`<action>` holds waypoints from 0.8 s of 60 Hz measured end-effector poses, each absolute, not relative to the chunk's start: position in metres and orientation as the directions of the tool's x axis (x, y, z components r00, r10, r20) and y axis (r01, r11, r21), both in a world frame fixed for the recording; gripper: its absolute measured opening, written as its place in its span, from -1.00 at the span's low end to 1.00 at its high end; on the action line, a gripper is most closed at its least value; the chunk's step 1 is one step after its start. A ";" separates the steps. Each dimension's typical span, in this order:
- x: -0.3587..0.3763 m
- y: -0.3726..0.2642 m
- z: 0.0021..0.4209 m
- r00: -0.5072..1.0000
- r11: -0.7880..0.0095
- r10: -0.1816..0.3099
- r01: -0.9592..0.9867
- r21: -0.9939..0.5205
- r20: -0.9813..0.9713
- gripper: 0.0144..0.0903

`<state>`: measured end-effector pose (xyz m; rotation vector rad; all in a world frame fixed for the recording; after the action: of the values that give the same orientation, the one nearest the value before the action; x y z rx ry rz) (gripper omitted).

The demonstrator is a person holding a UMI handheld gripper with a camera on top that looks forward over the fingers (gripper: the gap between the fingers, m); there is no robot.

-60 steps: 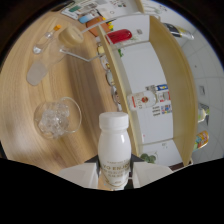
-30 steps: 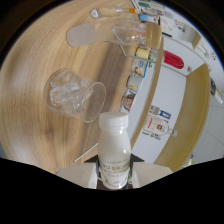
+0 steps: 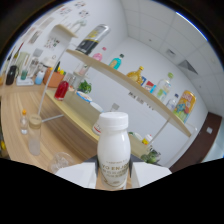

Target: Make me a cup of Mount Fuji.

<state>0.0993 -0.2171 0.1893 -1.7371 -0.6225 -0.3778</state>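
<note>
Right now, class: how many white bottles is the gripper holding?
1: the white bottle stands upright between the gripper fingers, capped. Other bottles sit on the wall shelf beyond.

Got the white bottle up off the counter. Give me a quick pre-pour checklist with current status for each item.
1. Grip: gripper shut on the white bottle: ok.
2. Cap off for pouring: not ok, it is on.
3. Bottle attitude: about in line with the gripper, not slipping sideways: ok.
4. Target glass in view: ok, low beside the bottle on the wooden counter.
5. Bottle over the glass: not ok, the glass sits off to the side.
6. Fill level in the bottle: cannot tell, it is opaque.
</note>
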 end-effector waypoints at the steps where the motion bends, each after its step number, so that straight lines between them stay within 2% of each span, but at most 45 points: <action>1: 0.101 -0.217 0.189 0.837 -0.175 0.200 0.542 -0.822 0.509 -0.12; 6: 0.111 -0.212 0.178 0.943 -0.231 0.145 0.327 -0.916 0.300 -0.12; 11: 0.122 -0.208 0.154 0.985 -0.283 0.101 0.166 -0.944 0.143 -0.12; 17: 0.135 -0.202 0.122 0.998 -0.329 0.050 0.061 -0.942 0.048 -0.12; 23: 0.142 -0.197 0.093 0.999 -0.370 0.027 -0.007 -0.929 -0.018 -0.12; 36: 0.147 -0.196 0.057 0.998 -0.426 0.021 -0.040 -0.904 -0.055 -0.10; 48: 0.146 -0.207 0.054 0.999 -0.438 0.036 -0.011 -0.899 -0.030 -0.05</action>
<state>0.1464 -0.2073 0.0537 -2.0239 -0.0176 0.0535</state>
